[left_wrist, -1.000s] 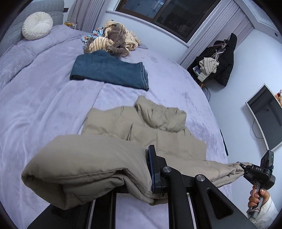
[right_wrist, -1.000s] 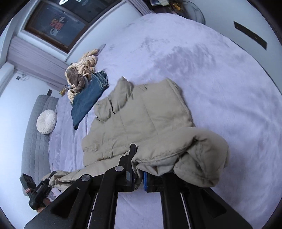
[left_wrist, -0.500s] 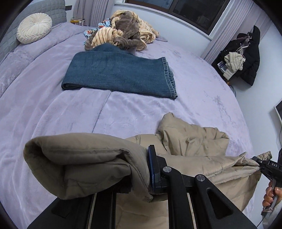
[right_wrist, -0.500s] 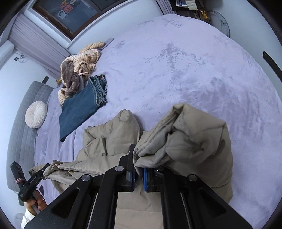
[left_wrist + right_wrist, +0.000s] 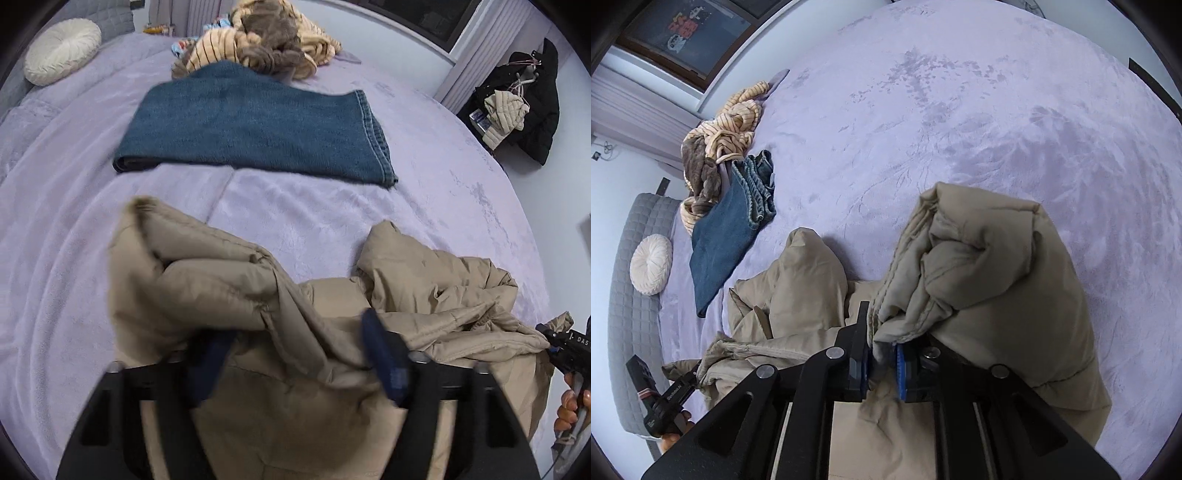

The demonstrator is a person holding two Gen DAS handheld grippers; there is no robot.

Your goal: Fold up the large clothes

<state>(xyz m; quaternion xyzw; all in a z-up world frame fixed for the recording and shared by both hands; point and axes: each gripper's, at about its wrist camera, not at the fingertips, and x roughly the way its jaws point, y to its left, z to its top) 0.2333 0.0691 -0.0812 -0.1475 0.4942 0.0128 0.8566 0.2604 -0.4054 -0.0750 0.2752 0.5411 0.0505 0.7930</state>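
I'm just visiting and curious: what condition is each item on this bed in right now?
Beige jacket: half-folded, crumpled, lying between both tools.
Left tool: jaws opening wide, jacket draped across them.
Right tool: jaws opening, jacket edge between them.
Jeans: folded flat.
Striped clothes: unfolded heap.
Round pillow: resting by the headboard.

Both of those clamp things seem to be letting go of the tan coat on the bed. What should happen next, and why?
Probably draw both tools back clear of the coat. The left tool has its jaws wide and opening, cloth draped loosely between them. The right tool is just opening, a fold still between its pads. The coat lies bunched on the bed.
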